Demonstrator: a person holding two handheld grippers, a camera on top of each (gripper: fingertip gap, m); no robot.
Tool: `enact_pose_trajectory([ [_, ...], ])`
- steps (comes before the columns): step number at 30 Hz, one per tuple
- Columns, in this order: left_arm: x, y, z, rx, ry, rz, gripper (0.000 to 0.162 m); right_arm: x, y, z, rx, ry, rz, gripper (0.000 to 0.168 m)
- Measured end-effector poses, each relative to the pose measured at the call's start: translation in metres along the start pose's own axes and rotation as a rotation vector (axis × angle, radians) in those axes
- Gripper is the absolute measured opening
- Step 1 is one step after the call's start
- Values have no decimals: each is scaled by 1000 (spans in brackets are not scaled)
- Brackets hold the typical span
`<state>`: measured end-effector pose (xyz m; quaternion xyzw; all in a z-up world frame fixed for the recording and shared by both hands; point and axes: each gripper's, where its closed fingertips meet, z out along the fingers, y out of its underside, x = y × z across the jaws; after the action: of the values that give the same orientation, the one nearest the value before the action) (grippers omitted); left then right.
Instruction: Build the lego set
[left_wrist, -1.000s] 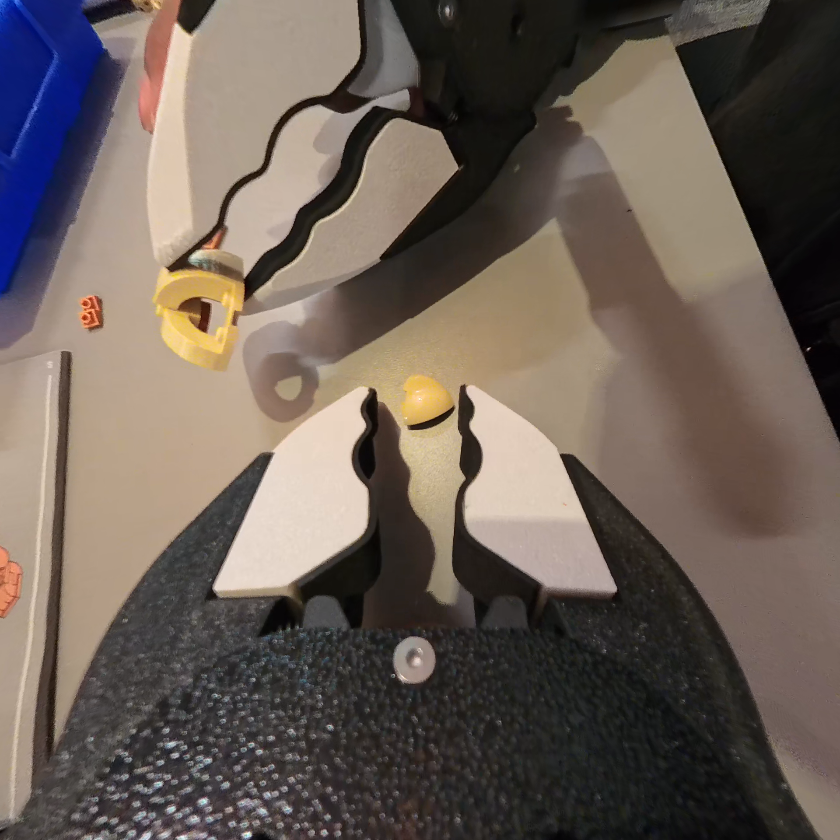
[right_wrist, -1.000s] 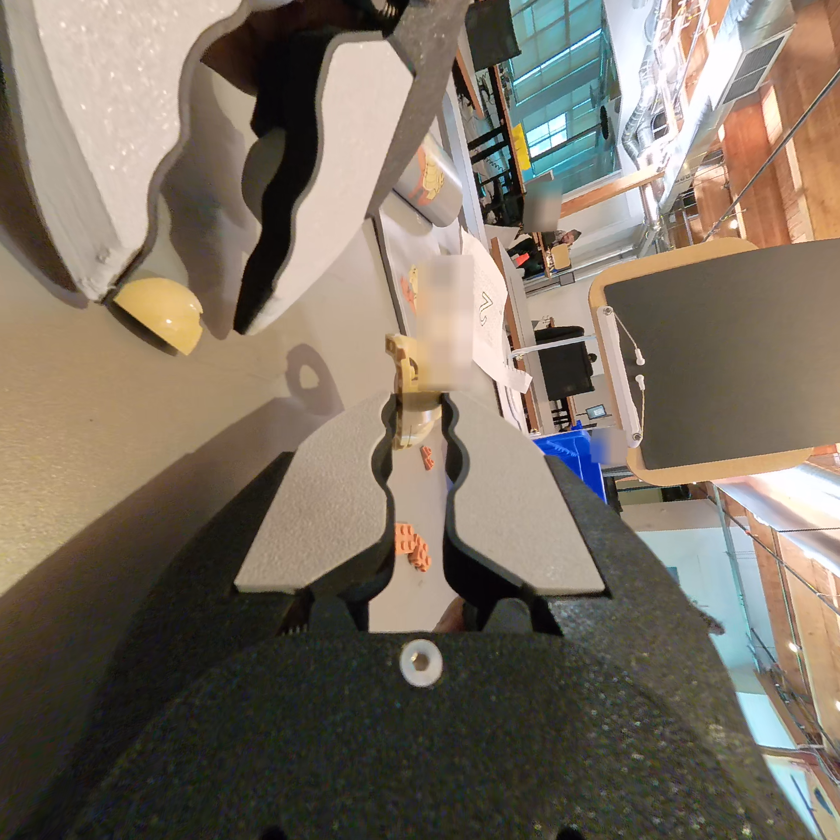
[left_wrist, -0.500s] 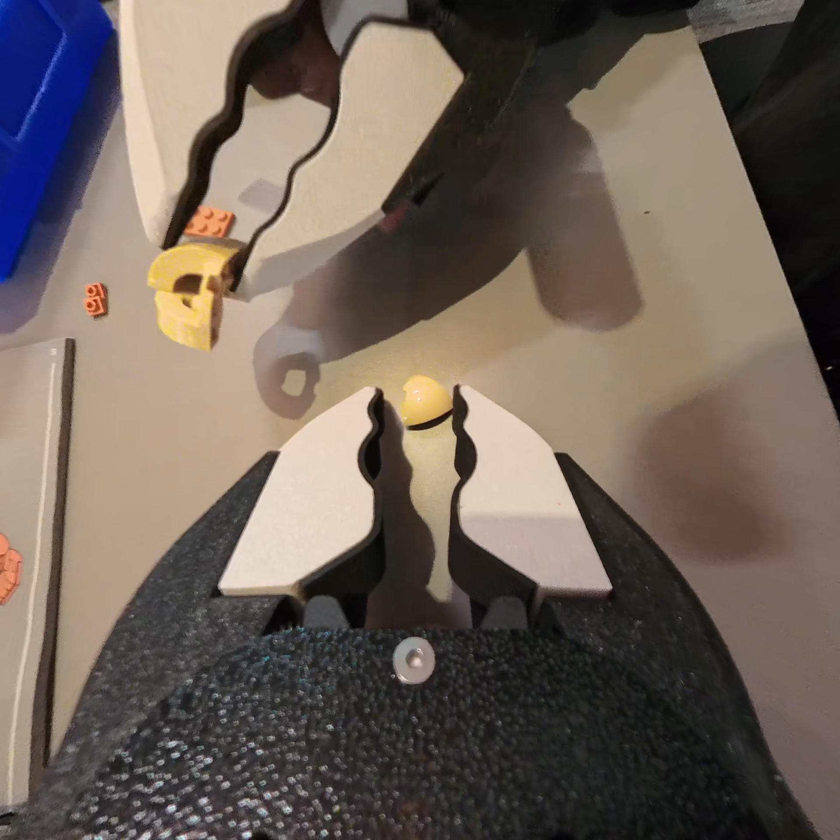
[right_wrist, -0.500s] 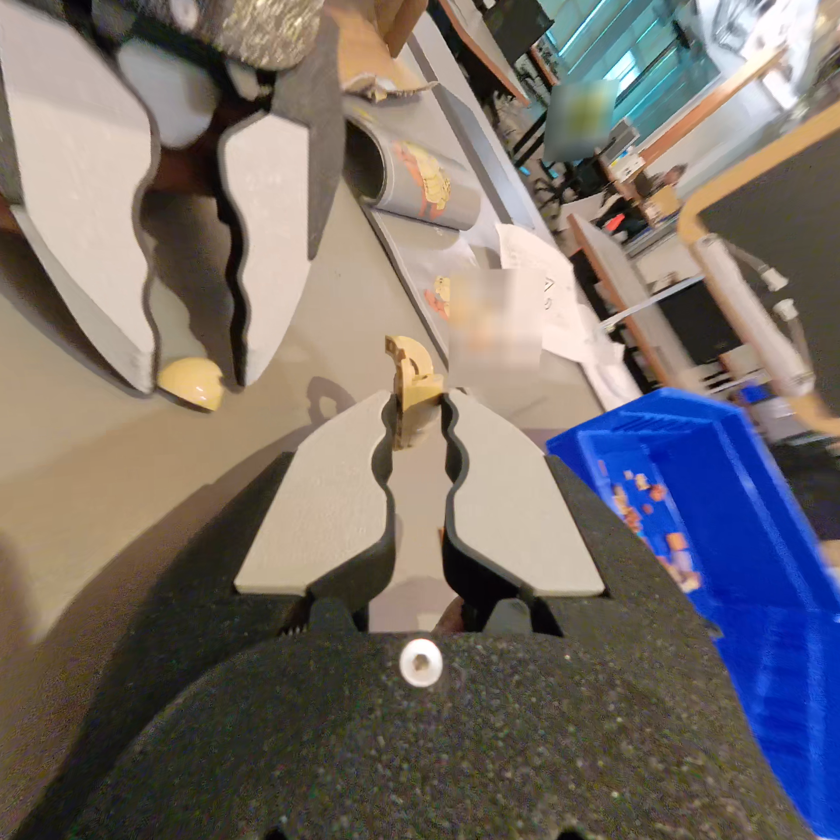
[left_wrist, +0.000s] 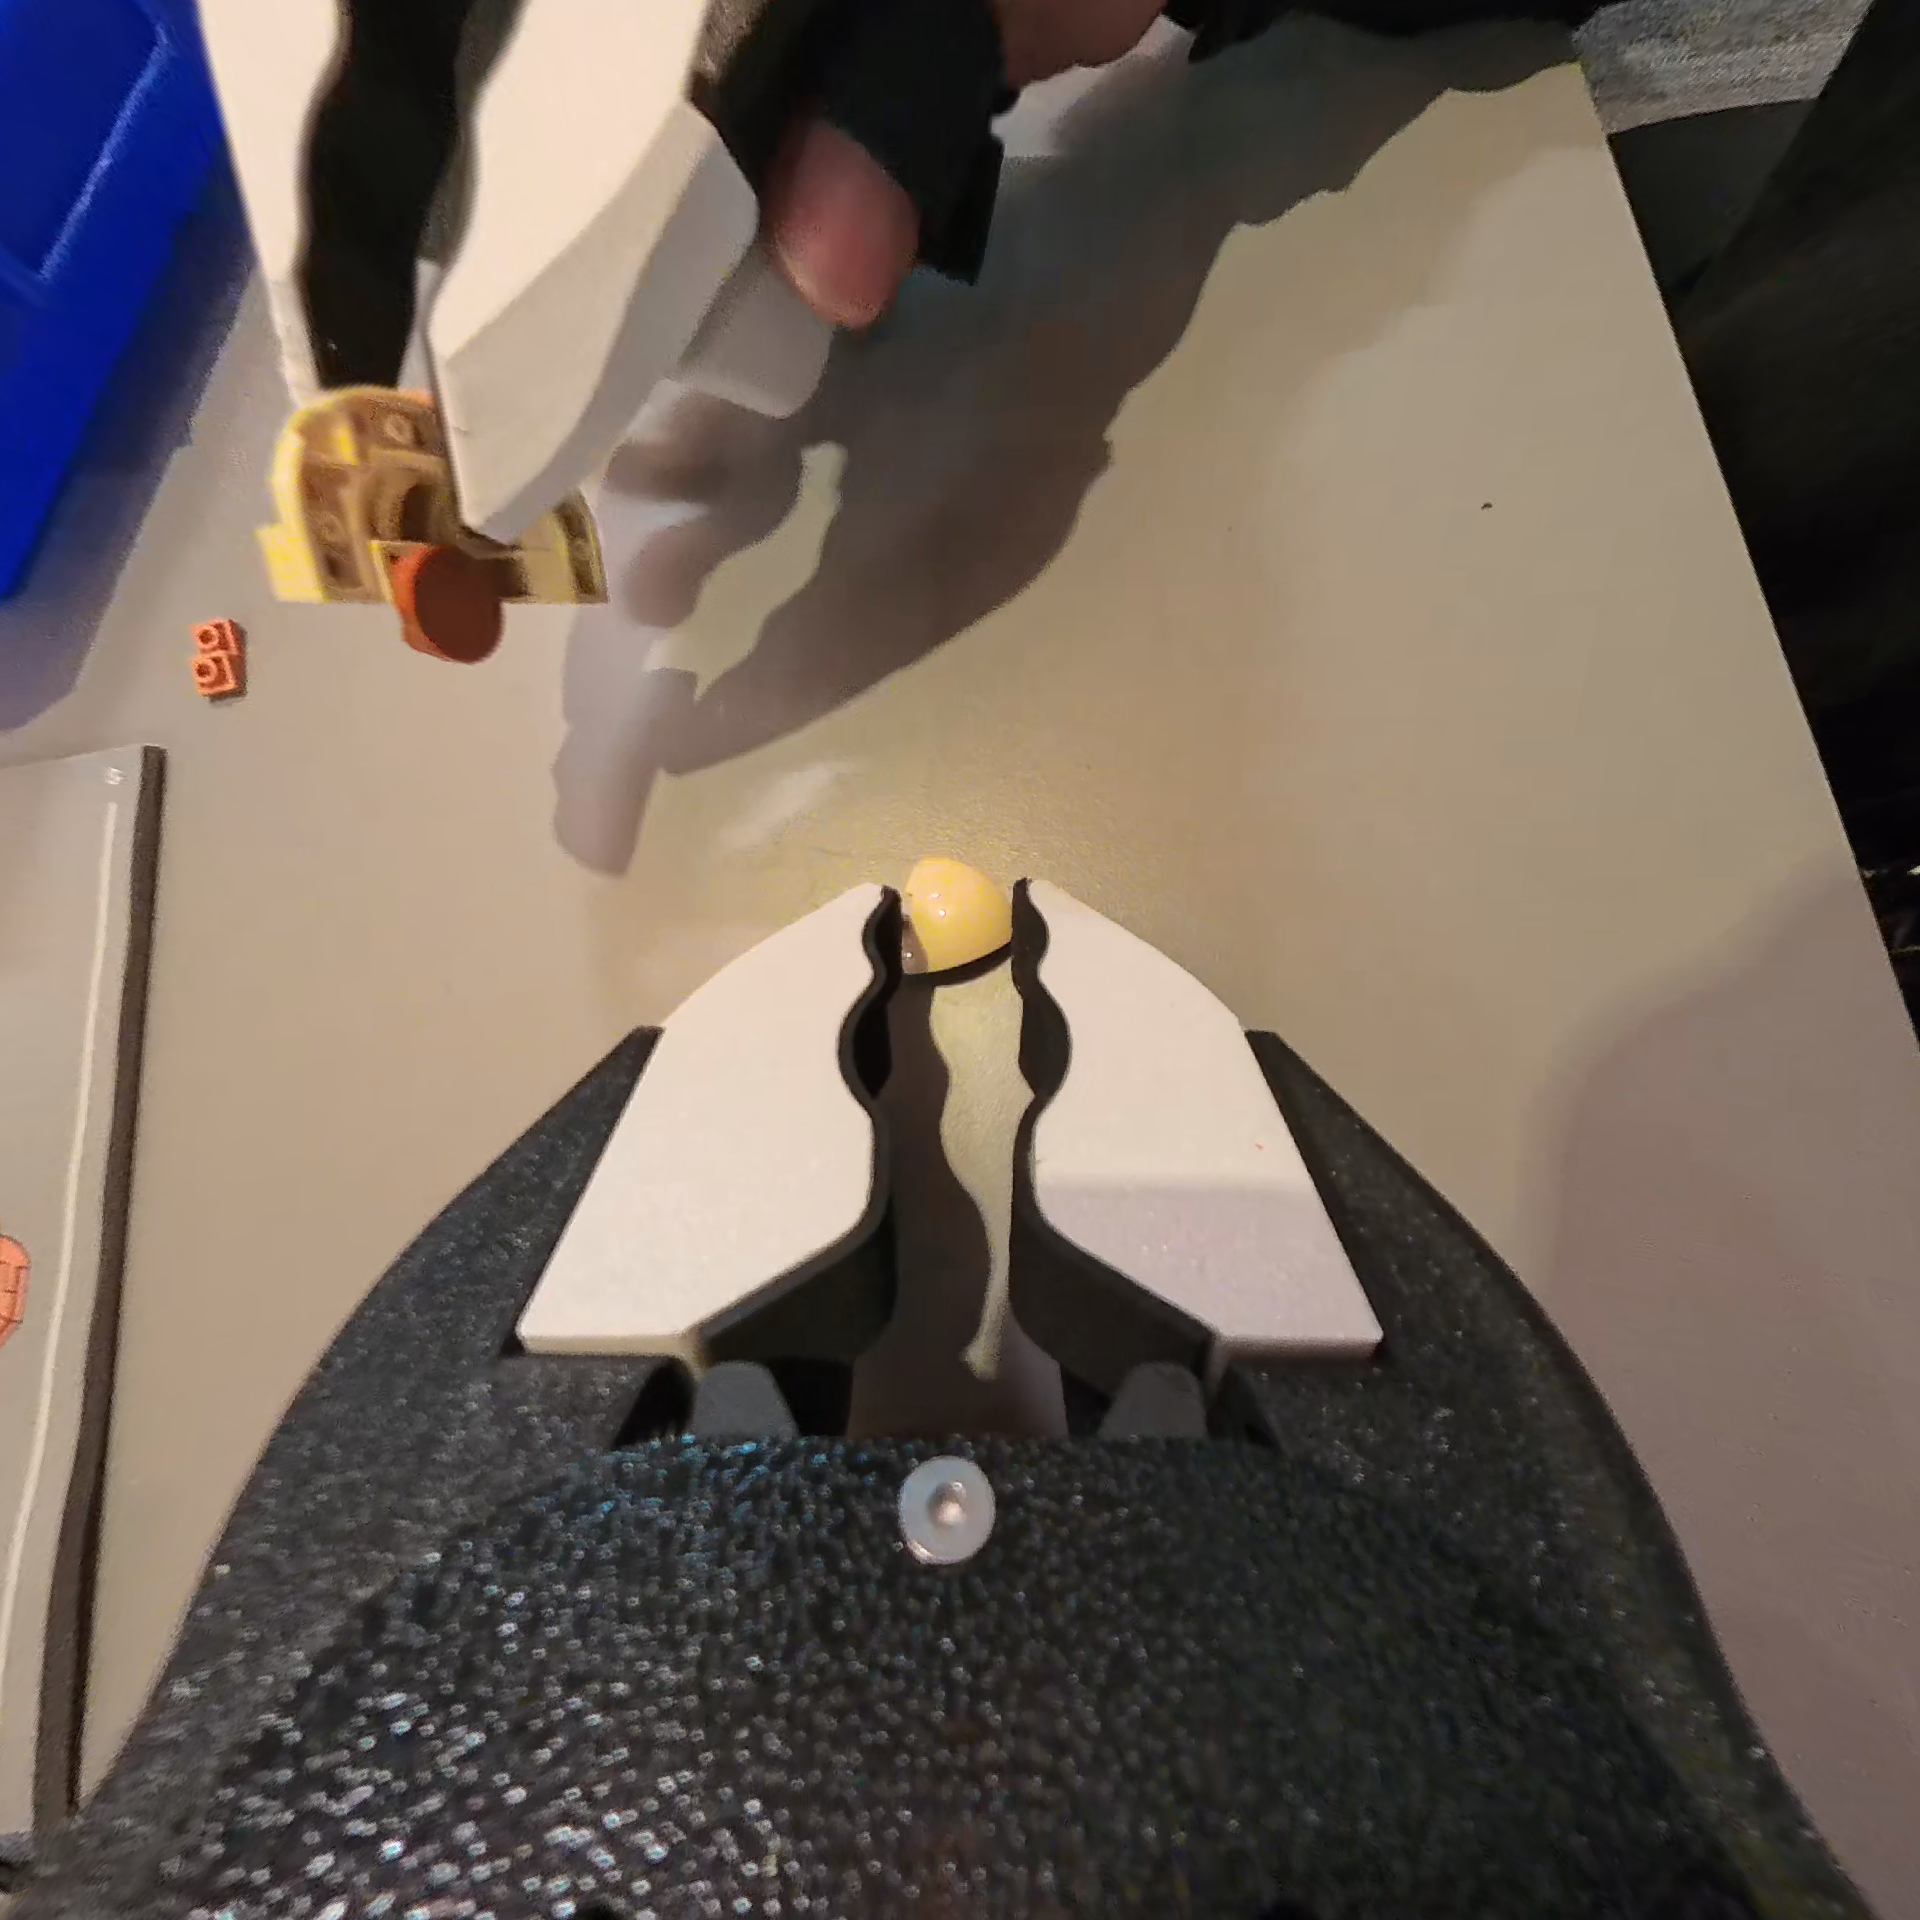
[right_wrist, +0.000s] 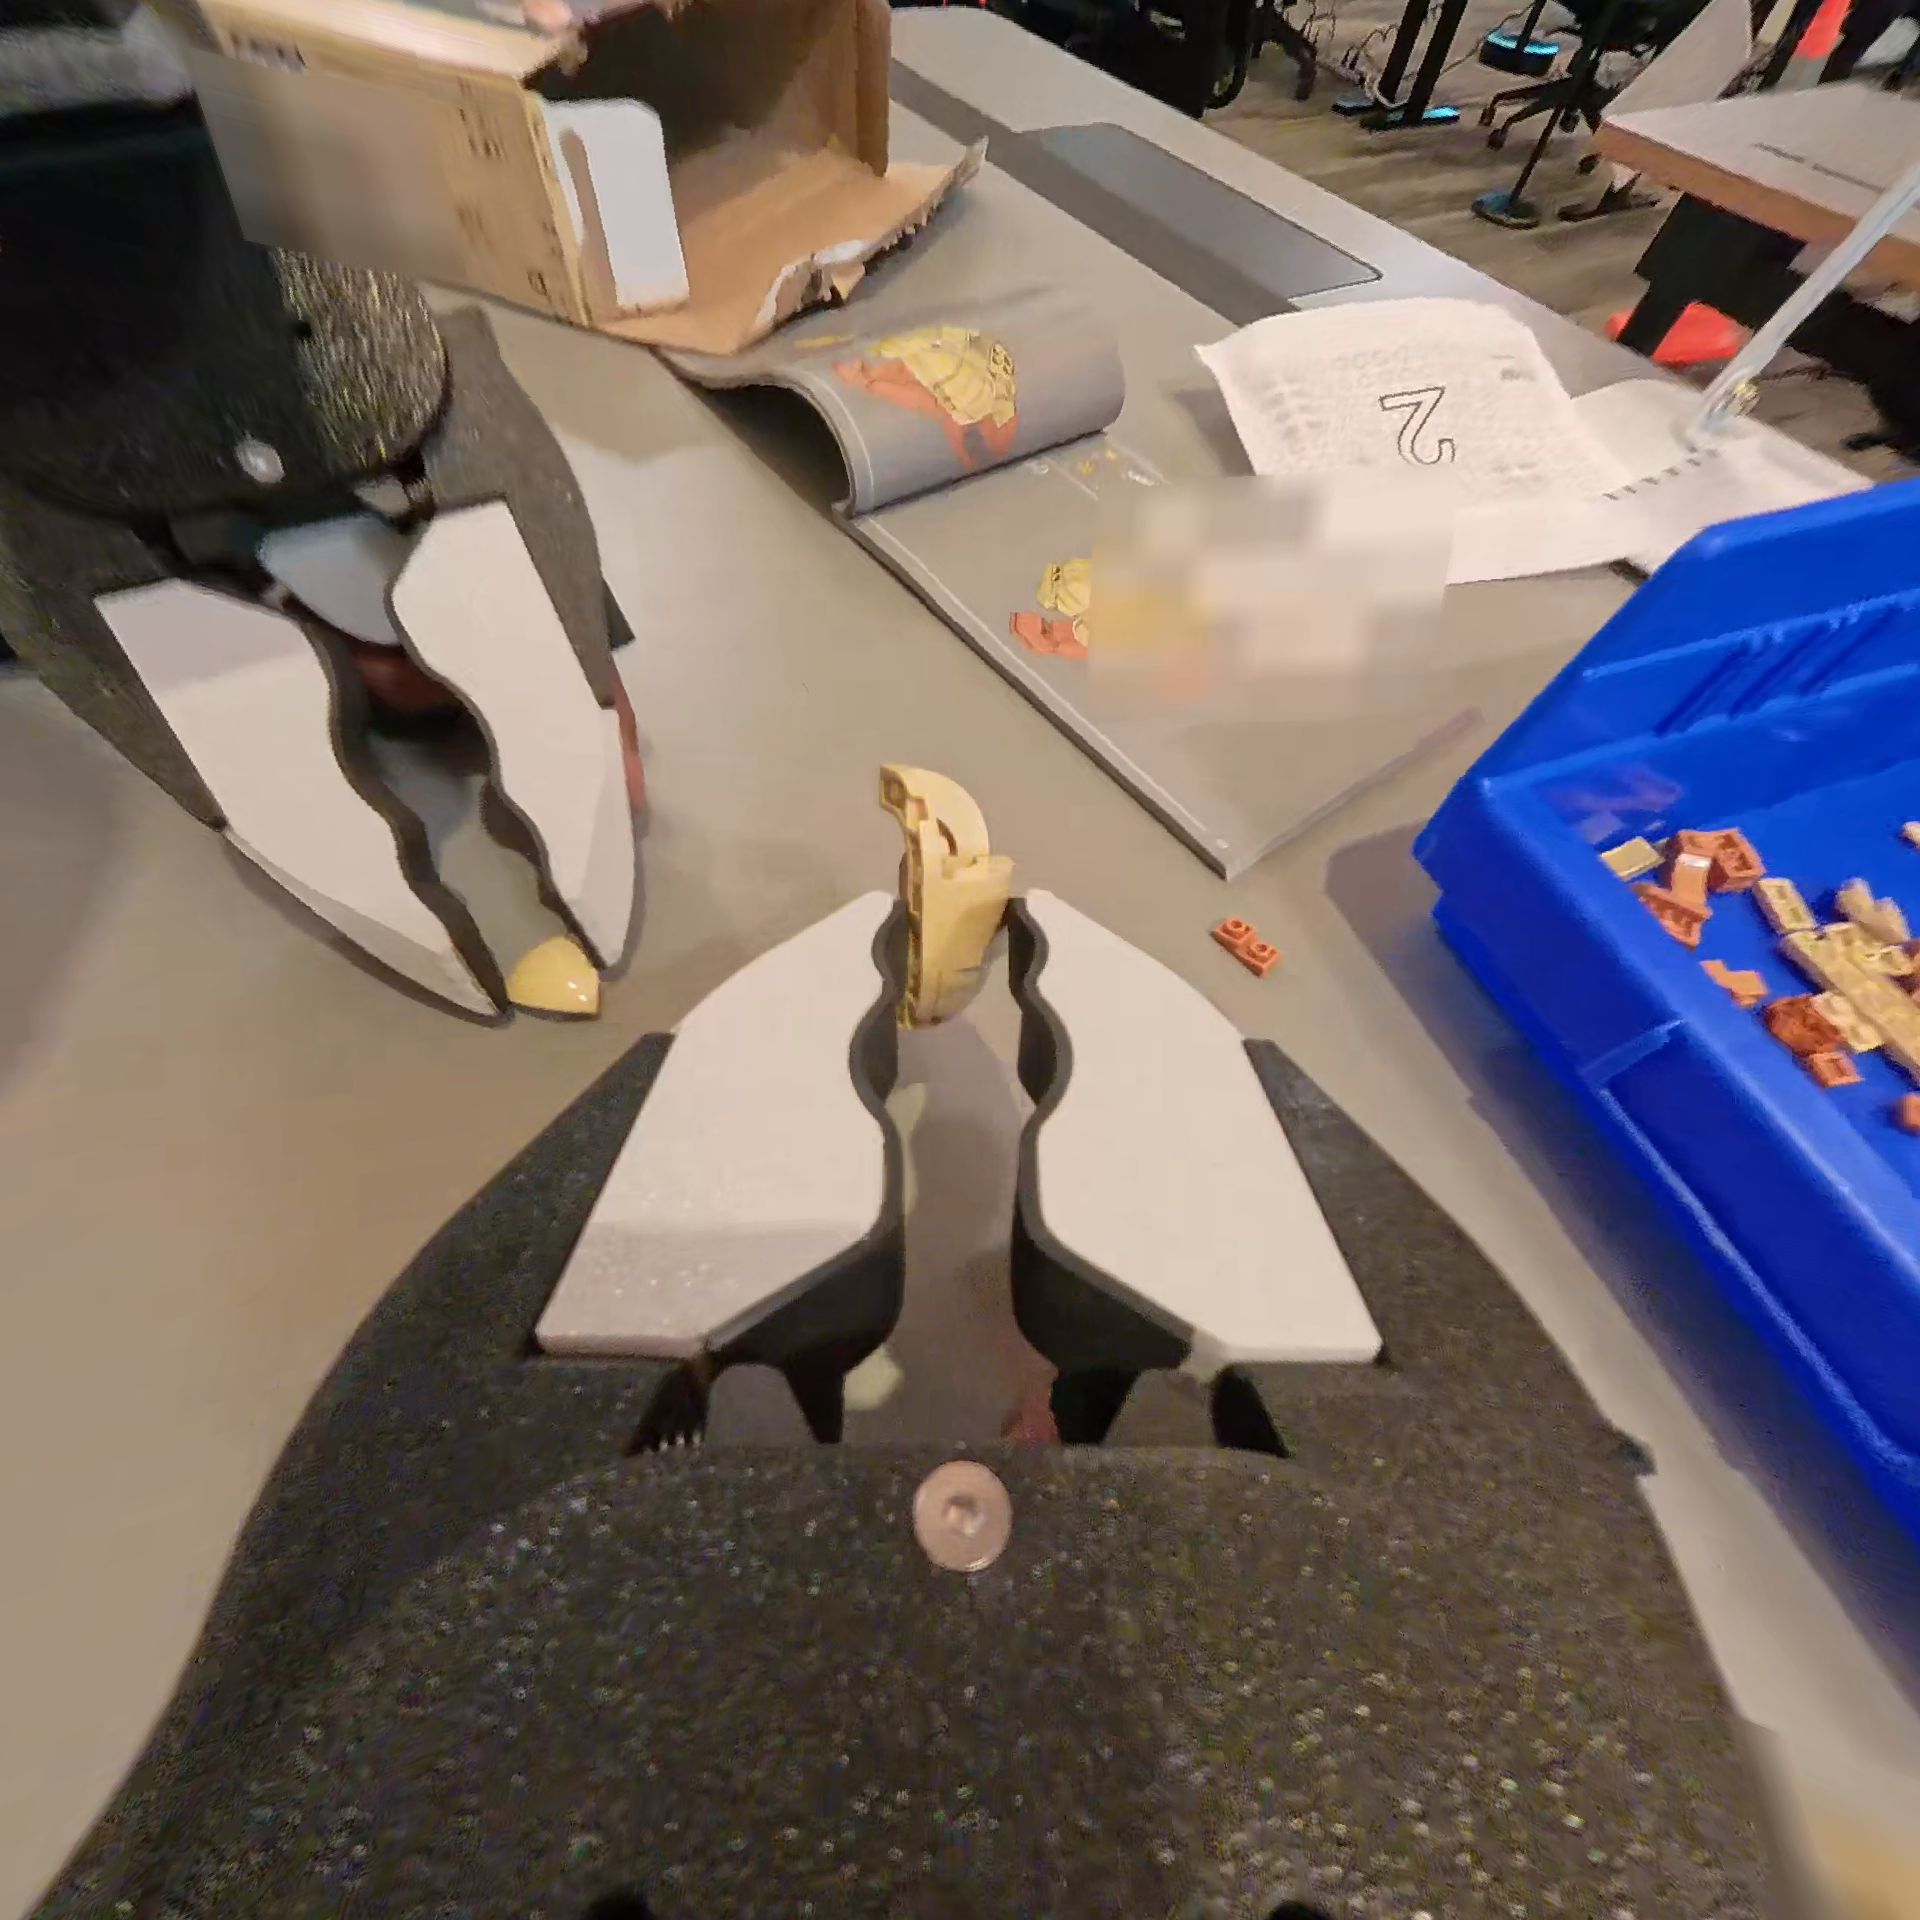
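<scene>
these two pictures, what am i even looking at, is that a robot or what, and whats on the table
No robot: a person holds two hand-held grippers, each carrying a camera looking along its fingers. One picture is from the left gripper, closing around a small yellow dome piece on the grey table. The other is from the right gripper, clamped on a tan part-built lego assembly. Nearby lie a small orange brick, an open instruction booklet, a torn cardboard box and a blue bin of pieces.

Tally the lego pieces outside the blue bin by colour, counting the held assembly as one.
Tan: 2, the dome piece at the left gripper tips and the assembly in the right gripper.
Orange: 1, the small plate on the table.
Total: 3
</scene>
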<state>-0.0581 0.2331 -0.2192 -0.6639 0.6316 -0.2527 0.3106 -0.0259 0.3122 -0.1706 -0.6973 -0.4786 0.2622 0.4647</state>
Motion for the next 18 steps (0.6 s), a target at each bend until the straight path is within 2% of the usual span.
enact_pose_trajectory([
  [4,-5,-9,-9,89,10,-59,20,-6,2,1,-23,34,-182,18],
  [11,-24,-42,-46,427,-7,-118,19,-36,7,5,-35,49,-642,18],
  [14,-25,-45,-49,459,9,-127,19,-46,5,5,-2,55,-739,18],
  [18,-22,-45,-46,438,11,-98,19,-49,-2,1,54,71,-772,18],
])
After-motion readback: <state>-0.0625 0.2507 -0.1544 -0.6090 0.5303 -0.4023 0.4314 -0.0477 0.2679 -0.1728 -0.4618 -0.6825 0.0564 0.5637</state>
